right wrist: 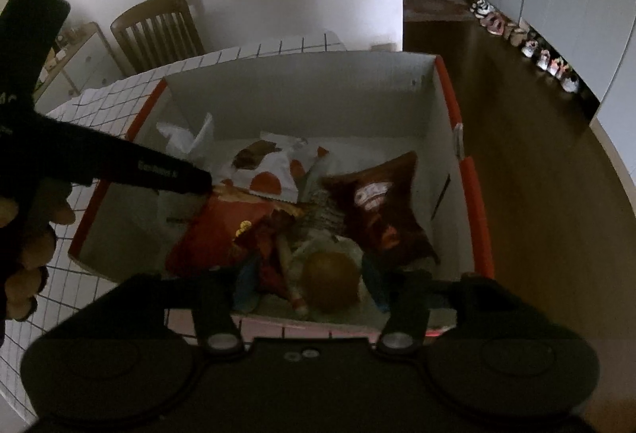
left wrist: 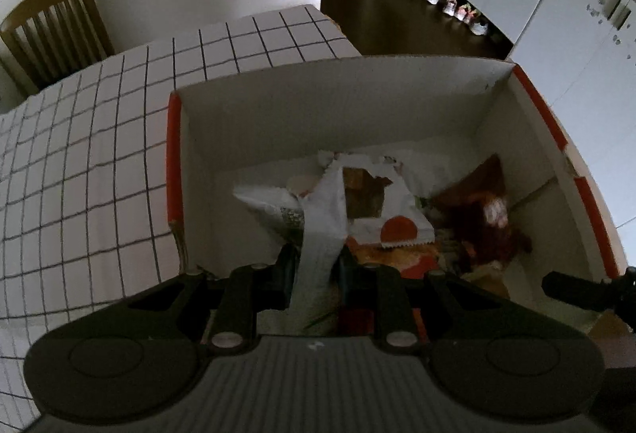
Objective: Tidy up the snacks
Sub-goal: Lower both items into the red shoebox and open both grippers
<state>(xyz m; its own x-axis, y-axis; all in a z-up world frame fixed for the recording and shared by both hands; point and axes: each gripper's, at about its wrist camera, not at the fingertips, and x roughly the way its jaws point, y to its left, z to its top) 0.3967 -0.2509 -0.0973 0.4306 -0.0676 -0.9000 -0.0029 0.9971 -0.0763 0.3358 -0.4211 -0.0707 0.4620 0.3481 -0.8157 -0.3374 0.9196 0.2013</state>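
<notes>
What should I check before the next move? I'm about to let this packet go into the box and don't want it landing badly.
1. Left tongs shut on the white packet: ok.
2. Packet over the box, inside its walls: ok.
3. Room beneath: not ok, it hangs over the white-and-orange bag, not bare floor.
4. Right tongs empty: ok, jaws apart, no pad pressing on the round orange snack that shows between them.
5. Tongs clear of each other: ok in both views.
6. Packet touching the pile already: cannot tell.
</notes>
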